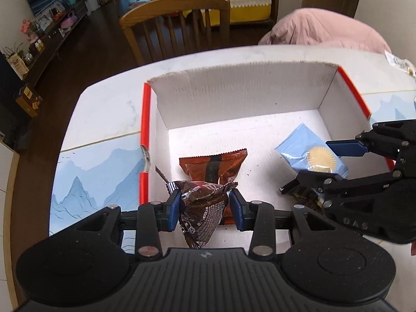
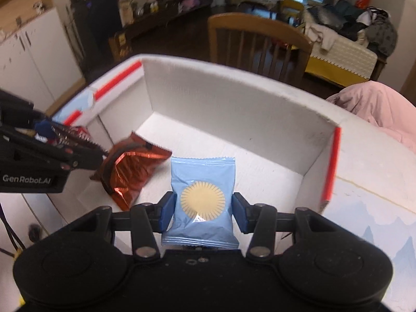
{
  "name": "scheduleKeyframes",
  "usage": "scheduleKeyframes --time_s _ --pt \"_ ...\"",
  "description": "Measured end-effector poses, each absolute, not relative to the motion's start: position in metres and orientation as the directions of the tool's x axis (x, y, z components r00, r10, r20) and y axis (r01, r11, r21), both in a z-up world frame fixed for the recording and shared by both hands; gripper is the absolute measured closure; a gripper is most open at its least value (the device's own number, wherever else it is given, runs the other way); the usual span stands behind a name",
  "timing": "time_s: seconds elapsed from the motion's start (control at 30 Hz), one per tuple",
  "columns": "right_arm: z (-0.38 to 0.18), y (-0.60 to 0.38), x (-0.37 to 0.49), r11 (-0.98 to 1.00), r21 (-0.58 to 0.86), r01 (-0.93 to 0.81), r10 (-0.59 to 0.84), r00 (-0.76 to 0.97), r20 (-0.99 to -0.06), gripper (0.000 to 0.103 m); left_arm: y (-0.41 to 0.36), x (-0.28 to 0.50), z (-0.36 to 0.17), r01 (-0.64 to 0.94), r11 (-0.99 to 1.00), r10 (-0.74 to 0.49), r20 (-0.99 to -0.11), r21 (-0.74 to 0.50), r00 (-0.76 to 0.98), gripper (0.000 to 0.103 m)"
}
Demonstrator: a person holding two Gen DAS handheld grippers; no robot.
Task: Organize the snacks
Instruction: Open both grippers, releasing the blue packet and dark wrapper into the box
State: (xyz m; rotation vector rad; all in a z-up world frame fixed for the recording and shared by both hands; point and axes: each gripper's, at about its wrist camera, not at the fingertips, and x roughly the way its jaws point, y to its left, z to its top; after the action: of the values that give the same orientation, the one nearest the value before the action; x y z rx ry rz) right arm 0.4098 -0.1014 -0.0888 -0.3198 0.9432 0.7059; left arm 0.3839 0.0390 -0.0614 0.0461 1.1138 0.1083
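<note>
Left gripper [image 1: 205,205]: blue pads pinched on a crumpled dark brown wrapper [image 1: 201,208], held over the near left part of the box
Right gripper [image 2: 202,209]: pads pressed against both sides of a light blue packet [image 2: 201,200] with a pale yellow sunburst disc, held upright above the box floor
Copper-red packet [image 1: 214,167]: lying flat on the box floor, just beyond the brown wrapper (seen tilted on its edge from the right wrist view)
Dark scraps [image 1: 303,195]: small dark pieces on the box floor under the right gripper, too hidden to identify
Box [image 1: 234,96]: open white corrugated cardboard with orange-red outer edges, resting on the table
Table [image 1: 104,119]: white top with a pale blue mountain print
Beyond: wooden chair [image 1: 176,23] at the far edge, pink bedding [image 1: 322,31] to the right
</note>
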Motion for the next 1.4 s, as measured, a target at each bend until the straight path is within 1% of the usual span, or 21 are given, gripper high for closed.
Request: scheduleKeyframes --time_s 0.27,0.63,0.8,0.93,0.97,1.03,1.1,1.17,1.3,1.37,1.4 --pt "-0.097 -0.093 0.420 0.708 0.037 -0.705 0.390 0.347 -0.853 0.056 0.025 0.398 -0.076 -0.015 0.993 0.115 -0.912 0.119 0.394 0.064" --pt "-0.102 -0.099 0.424 0.702 0.075 -0.709 0.410 0.316 -0.855 0.056 0.017 0.399 -0.083 -0.024 0.988 0.148 -0.917 0.150 0.370 0.063" --pt "-0.099 -0.101 0.425 0.706 0.085 -0.703 0.422 0.321 -0.848 0.056 0.021 0.396 -0.077 -0.054 0.991 0.135 -0.911 0.124 0.389 0.062" --pt "-0.097 -0.106 0.424 0.712 0.101 -0.695 0.434 0.322 -0.841 0.054 0.023 0.390 -0.069 -0.064 0.993 0.115 -0.906 0.097 0.407 0.058" --pt "-0.095 -0.107 0.423 0.714 0.102 -0.693 0.437 0.327 -0.838 0.053 0.023 0.388 -0.067 -0.063 0.994 0.110 -0.904 0.092 0.413 0.057" --pt "-0.092 -0.110 0.422 0.721 0.106 -0.685 0.441 0.336 -0.833 0.047 0.022 0.384 -0.063 -0.063 0.994 0.108 -0.900 0.089 0.423 0.057" --pt "-0.086 -0.114 0.420 0.728 0.113 -0.677 0.451 0.348 -0.822 0.035 0.023 0.381 -0.058 -0.067 0.995 0.098 -0.895 0.076 0.436 0.057" --pt "-0.081 -0.117 0.417 0.734 0.115 -0.669 0.457 0.362 -0.813 0.029 0.025 0.378 -0.054 -0.076 0.995 0.092 -0.889 0.064 0.448 0.057" --pt "-0.069 -0.124 0.408 0.742 0.124 -0.659 0.471 0.381 -0.795 0.024 0.026 0.370 -0.042 -0.080 0.996 0.072 -0.876 0.038 0.477 0.057" --pt "-0.062 -0.126 0.403 0.747 0.126 -0.653 0.479 0.396 -0.783 0.023 0.027 0.364 -0.036 -0.084 0.996 0.070 -0.868 0.033 0.492 0.051" --pt "-0.058 -0.126 0.401 0.749 0.127 -0.650 0.481 0.402 -0.779 0.023 0.028 0.360 -0.033 -0.086 0.996 0.067 -0.862 0.027 0.503 0.050"
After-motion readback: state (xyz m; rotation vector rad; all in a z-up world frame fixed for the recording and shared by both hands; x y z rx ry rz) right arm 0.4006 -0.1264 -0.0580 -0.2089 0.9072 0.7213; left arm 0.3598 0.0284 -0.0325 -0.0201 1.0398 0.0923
